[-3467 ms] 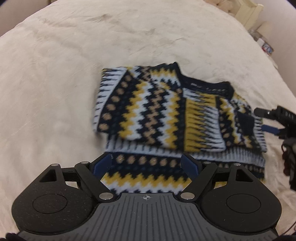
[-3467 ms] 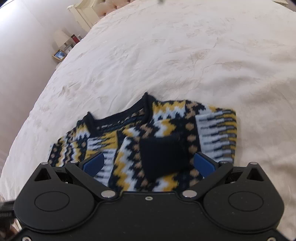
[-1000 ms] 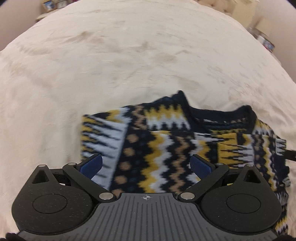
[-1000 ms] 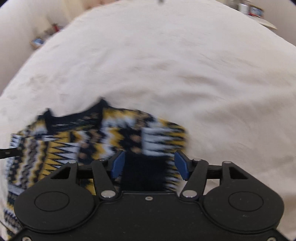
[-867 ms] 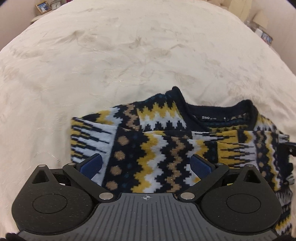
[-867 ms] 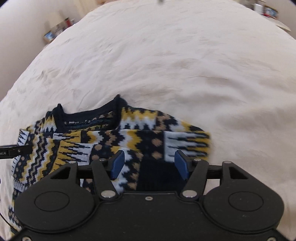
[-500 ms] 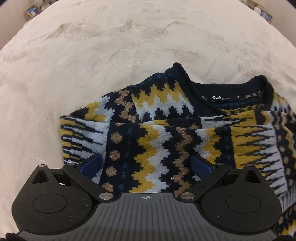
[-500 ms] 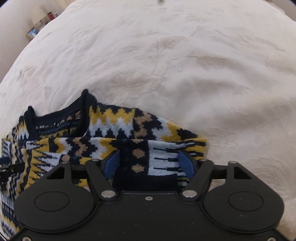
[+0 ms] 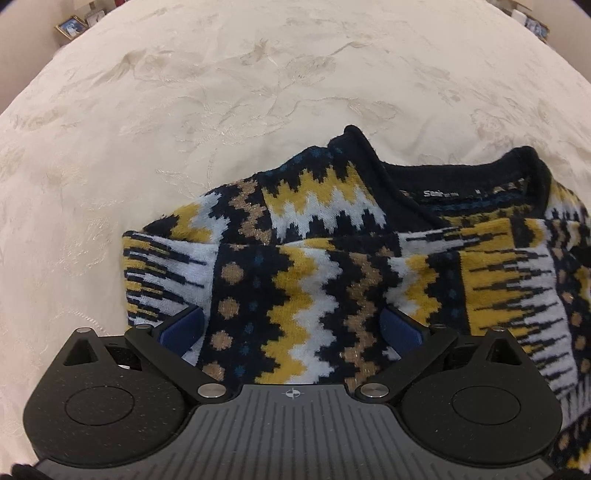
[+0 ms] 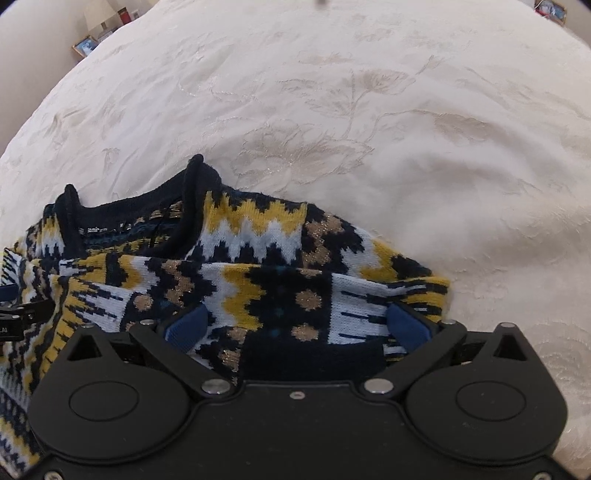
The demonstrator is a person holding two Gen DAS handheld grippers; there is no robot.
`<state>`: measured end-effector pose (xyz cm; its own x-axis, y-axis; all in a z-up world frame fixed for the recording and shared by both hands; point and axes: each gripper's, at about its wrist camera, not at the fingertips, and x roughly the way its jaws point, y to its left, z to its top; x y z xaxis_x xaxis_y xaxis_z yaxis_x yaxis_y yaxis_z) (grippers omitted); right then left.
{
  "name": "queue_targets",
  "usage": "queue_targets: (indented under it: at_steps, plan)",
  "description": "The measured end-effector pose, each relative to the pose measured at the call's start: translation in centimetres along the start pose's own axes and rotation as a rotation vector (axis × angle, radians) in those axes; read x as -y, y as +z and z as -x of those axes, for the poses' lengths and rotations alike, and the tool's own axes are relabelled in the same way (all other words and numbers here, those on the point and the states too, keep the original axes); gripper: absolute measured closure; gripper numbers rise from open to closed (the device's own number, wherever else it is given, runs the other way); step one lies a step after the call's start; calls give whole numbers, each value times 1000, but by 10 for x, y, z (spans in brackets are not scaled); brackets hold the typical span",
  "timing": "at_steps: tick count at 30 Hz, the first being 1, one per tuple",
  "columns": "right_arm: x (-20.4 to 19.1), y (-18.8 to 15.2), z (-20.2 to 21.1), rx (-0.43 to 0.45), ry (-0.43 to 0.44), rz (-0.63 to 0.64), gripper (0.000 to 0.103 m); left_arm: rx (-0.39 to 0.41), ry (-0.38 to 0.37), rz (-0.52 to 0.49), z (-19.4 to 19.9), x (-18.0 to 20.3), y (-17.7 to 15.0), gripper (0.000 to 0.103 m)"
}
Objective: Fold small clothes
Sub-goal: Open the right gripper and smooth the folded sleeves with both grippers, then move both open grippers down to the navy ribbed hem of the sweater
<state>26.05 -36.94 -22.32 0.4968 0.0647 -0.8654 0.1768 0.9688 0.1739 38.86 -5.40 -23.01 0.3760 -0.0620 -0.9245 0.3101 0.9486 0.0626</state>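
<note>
A small knitted sweater (image 9: 332, 266) with navy, yellow and white zigzag pattern lies on a cream bedspread (image 9: 184, 92), both sleeves folded across its chest and the navy collar (image 9: 461, 177) away from me. My left gripper (image 9: 291, 328) is open, its blue pads either side of the folded left sleeve, low over the sweater. In the right wrist view the sweater (image 10: 258, 236) fills the lower left. My right gripper (image 10: 295, 321) is open, spread around the folded right sleeve and its navy cuff (image 10: 310, 354). The left gripper's tip (image 10: 18, 314) shows at that view's left edge.
The embroidered bedspread (image 10: 406, 129) stretches far beyond the sweater on all sides. Picture frames (image 9: 70, 27) and a lamp (image 10: 98, 16) stand on furniture past the bed's far edges.
Both grippers have dropped lower and closer to the sweater's shoulders. The right gripper, narrowed around the cuff a second ago, has opened wide. The sleeves lie flat on the chest.
</note>
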Motion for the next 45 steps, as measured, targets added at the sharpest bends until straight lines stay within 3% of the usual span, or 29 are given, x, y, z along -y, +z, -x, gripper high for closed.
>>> queue_targets:
  at_steps: [9,21,29,34,45]
  plan:
    - [-5,-30,63,135,12,3,1,38,13,28,59,-1,-37,2]
    - [-19,-111,129,193,97,-3,0,69,45,68,140,13,-110,2]
    - [-17,-145,150,217,173,20,0,18,64,84,159,31,-157,2]
    - [-17,-163,152,187,231,59,0,1,64,108,168,39,-179,2]
    - [-20,-206,166,169,257,91,0,2,42,88,178,45,-209,2]
